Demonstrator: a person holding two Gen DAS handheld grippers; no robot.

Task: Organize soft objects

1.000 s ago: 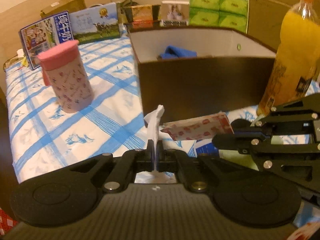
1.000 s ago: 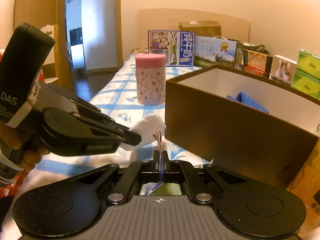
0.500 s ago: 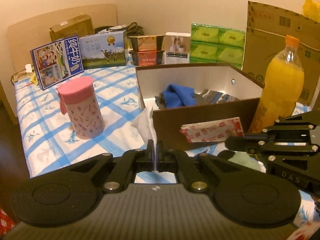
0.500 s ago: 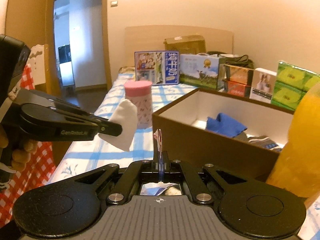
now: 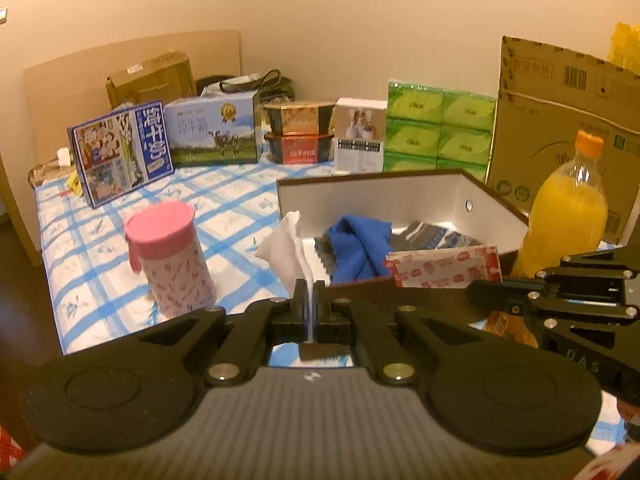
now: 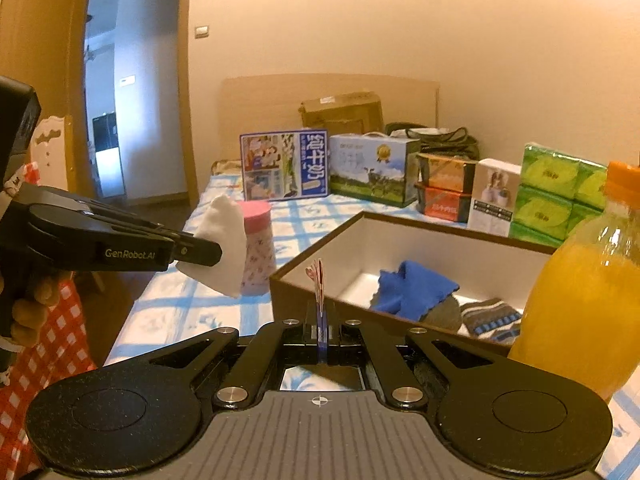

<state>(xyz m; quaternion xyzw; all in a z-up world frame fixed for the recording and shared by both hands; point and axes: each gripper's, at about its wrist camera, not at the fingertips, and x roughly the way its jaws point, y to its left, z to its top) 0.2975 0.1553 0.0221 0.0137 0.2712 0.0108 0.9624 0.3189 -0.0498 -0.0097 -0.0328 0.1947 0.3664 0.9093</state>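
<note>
My left gripper (image 5: 308, 296) is shut on a white cloth (image 5: 285, 246) and holds it up in front of the brown box (image 5: 400, 178). It also shows in the right wrist view (image 6: 200, 252) with the white cloth (image 6: 224, 248). My right gripper (image 6: 320, 320) is shut on a red-and-white patterned packet (image 6: 317, 280), seen flat in the left wrist view (image 5: 444, 266) over the box's near wall. Inside the box lie a blue cloth (image 5: 360, 244) and a striped sock (image 6: 492, 320).
A pink-lidded cup (image 5: 168, 260) stands left of the box on the blue checked sheet (image 5: 236, 196). An orange juice bottle (image 5: 564, 212) stands at the box's right. Milk cartons (image 5: 212, 132), green tissue packs (image 5: 436, 132) and a cardboard box (image 5: 560, 112) line the back.
Both grippers have risen with their loads, from level with the box's near wall to above its rim, so the box's inside now shows.
</note>
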